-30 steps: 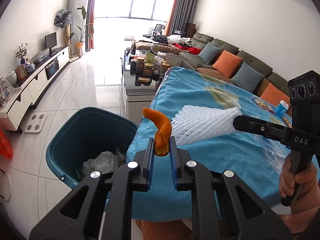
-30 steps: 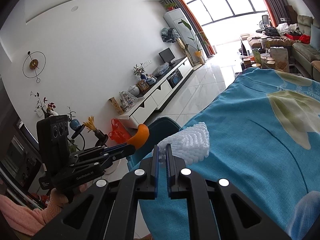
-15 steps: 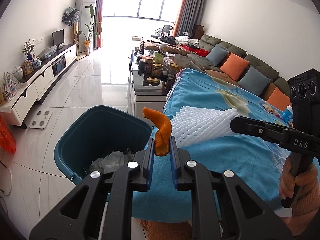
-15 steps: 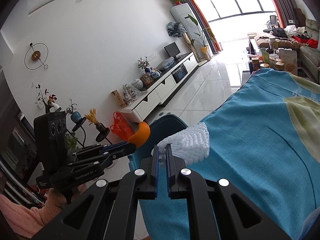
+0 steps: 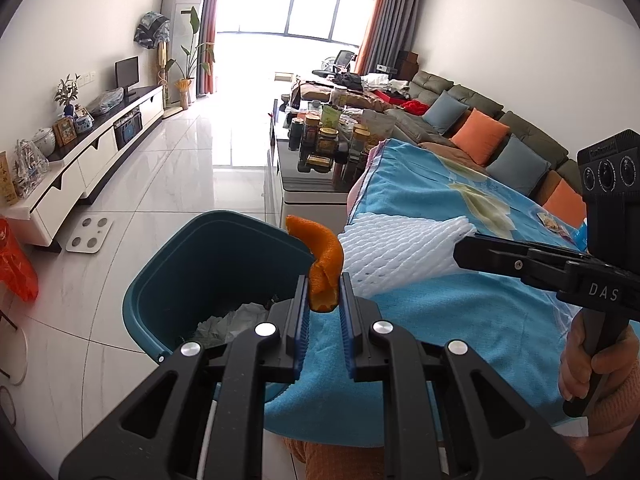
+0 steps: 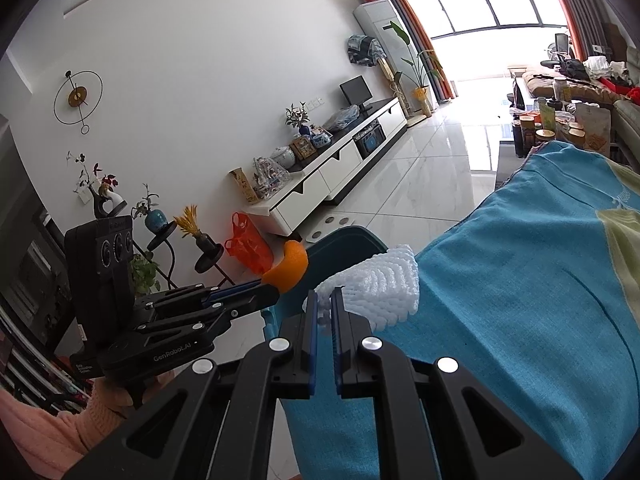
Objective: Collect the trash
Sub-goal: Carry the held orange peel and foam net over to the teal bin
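My left gripper (image 5: 324, 304) clamps orange peel (image 5: 322, 258), right gripper (image 6: 324, 308) clamps white foam fruit net (image 6: 380, 284). Both near the teal trash bin (image 5: 168, 280); dropping remains, paper already inside.

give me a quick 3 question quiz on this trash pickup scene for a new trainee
1. True or false: the left gripper is shut on the orange peel.
2. What does the right gripper hold?
A. a glass jar
B. the white foam net
C. a red bag
3. Fill in: the teal bin stands on the floor beside the table with the ____ cloth.

Key:
1. True; the peel is pinched between the pads.
2. B; one end of the net is clamped, the rest hangs out over the cloth.
3. Blue.
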Demonstrator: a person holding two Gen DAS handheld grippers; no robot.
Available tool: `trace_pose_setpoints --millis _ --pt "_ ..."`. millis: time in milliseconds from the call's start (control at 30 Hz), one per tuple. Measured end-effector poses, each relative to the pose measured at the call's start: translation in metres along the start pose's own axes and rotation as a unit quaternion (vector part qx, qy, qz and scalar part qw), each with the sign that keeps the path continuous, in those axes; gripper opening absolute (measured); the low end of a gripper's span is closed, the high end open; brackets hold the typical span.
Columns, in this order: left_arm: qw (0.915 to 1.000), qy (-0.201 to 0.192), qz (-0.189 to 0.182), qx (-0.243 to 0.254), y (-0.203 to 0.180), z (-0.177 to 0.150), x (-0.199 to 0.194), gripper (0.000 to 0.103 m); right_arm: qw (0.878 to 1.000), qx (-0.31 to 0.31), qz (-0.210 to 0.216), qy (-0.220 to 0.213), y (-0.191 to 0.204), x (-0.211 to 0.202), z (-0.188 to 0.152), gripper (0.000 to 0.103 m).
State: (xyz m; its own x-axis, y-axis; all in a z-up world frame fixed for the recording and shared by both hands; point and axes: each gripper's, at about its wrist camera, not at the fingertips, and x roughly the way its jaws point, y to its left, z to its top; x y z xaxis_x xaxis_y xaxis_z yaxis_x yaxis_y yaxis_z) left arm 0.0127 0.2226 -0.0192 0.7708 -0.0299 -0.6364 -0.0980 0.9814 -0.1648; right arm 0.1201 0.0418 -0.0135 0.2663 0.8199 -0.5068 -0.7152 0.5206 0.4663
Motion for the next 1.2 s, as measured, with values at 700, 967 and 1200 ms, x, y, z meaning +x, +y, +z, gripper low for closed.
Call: trace_pose_setpoints --millis 700,967,1200 --pt "0.9997 0.007 0.011 -0.020 0.012 0.003 0.015 0.015 0.999 -0.020 -0.004 0.032 0.010 0.030 0.009 0.005" --pt "0.9995 0.008 0.013 -0.027 0.014 0.001 0.019 0.015 0.999 -0.027 -0.007 0.043 0.013 0.041 0.012 0.005" --pt "0.9992 0.013 0.016 -0.034 0.019 -0.001 0.027 0.015 0.998 -0.030 -0.008 0.052 0.016 0.053 0.016 0.005"
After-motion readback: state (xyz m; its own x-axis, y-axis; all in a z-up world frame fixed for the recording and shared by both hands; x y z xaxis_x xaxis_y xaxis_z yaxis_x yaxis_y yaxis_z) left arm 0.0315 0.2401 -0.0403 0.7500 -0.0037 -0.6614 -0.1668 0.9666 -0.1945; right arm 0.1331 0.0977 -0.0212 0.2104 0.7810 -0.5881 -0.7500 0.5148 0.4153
